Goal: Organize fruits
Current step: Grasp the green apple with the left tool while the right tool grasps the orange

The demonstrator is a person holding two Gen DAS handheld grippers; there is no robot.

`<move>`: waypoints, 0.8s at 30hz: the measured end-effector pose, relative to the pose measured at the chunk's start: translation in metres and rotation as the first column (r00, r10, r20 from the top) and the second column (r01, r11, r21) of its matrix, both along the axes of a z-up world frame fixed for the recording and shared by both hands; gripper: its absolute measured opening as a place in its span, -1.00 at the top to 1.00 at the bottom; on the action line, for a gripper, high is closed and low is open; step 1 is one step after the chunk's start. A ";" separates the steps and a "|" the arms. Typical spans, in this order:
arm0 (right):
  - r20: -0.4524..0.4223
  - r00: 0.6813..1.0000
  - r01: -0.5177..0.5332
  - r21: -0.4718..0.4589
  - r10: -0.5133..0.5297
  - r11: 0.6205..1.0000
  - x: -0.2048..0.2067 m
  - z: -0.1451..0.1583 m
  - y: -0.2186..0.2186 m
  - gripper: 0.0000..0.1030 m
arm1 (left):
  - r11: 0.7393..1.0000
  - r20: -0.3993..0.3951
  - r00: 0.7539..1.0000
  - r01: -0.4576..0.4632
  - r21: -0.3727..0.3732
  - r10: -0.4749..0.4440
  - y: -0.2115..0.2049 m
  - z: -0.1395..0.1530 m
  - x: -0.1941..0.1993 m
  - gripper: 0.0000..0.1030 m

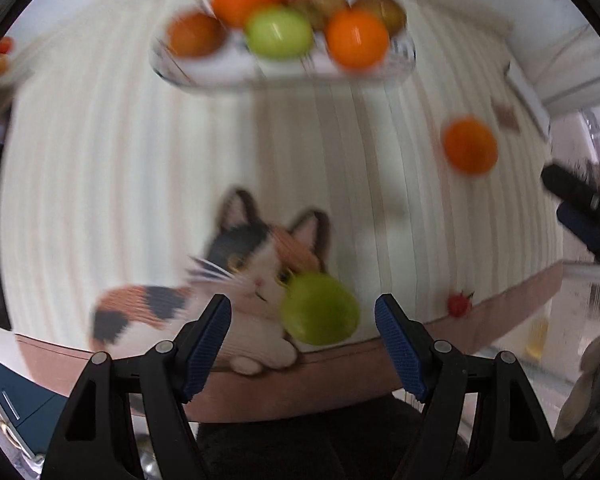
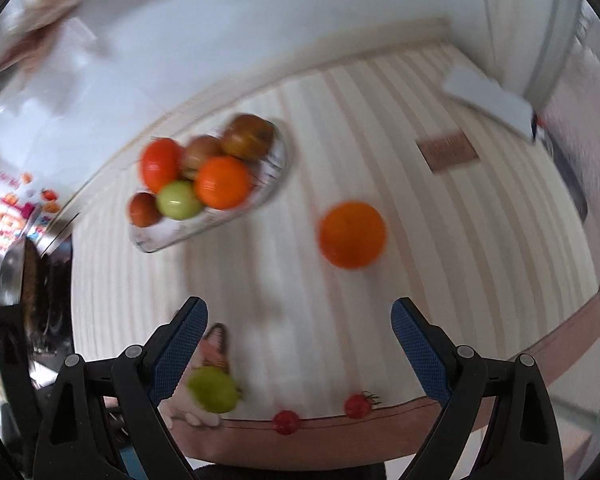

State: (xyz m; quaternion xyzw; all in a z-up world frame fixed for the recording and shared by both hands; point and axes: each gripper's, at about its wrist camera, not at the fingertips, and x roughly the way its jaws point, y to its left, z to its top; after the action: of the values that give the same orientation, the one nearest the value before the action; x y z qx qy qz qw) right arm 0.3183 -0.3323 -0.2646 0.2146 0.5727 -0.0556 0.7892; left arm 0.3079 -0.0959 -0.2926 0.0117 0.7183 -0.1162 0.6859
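A glass bowl (image 1: 204, 74) at the far side of the striped table holds several fruits: oranges, a green apple and brownish apples; it also shows in the right wrist view (image 2: 172, 236). A loose green apple (image 1: 319, 309) lies near the front edge on the cat print, just ahead of my open, empty left gripper (image 1: 303, 316). The same apple (image 2: 214, 389) lies low left in the right wrist view. A loose orange (image 2: 352, 234) lies ahead of my open, empty right gripper (image 2: 299, 320); it shows at the right in the left wrist view (image 1: 470, 145).
The tablecloth (image 1: 100, 184) is cream-striped with a brown border and printed strawberries (image 2: 356, 405). A brown label (image 2: 446, 150) and a white flat object (image 2: 488, 98) lie at the far right. The right gripper's tool (image 1: 584, 208) shows at the left view's right edge.
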 end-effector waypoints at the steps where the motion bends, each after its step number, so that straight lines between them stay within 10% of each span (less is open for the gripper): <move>1: -0.013 1.000 0.013 0.005 -0.013 1.000 0.002 -0.008 -0.006 -0.85 | 1.000 -0.032 0.999 0.004 -0.010 -0.004 -0.005 -0.011 0.000 -0.42; 16: -0.108 0.991 0.088 0.023 -0.085 0.996 0.073 -0.080 -0.035 -0.85 | 0.996 0.024 0.999 0.046 0.078 -0.048 -0.022 -0.043 0.006 -0.05; 24: -0.151 0.987 0.064 0.029 -0.059 0.998 0.092 -0.102 -0.030 -0.34 | 0.996 0.062 0.998 -0.023 0.092 0.017 0.002 -0.037 0.033 -0.04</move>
State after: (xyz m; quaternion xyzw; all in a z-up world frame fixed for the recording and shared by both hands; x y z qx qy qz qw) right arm 0.4101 -0.3619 -0.3671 0.2407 0.6244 -0.0863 0.7381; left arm 0.3410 -0.0939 -0.3300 0.0398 0.7015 -0.0758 0.7075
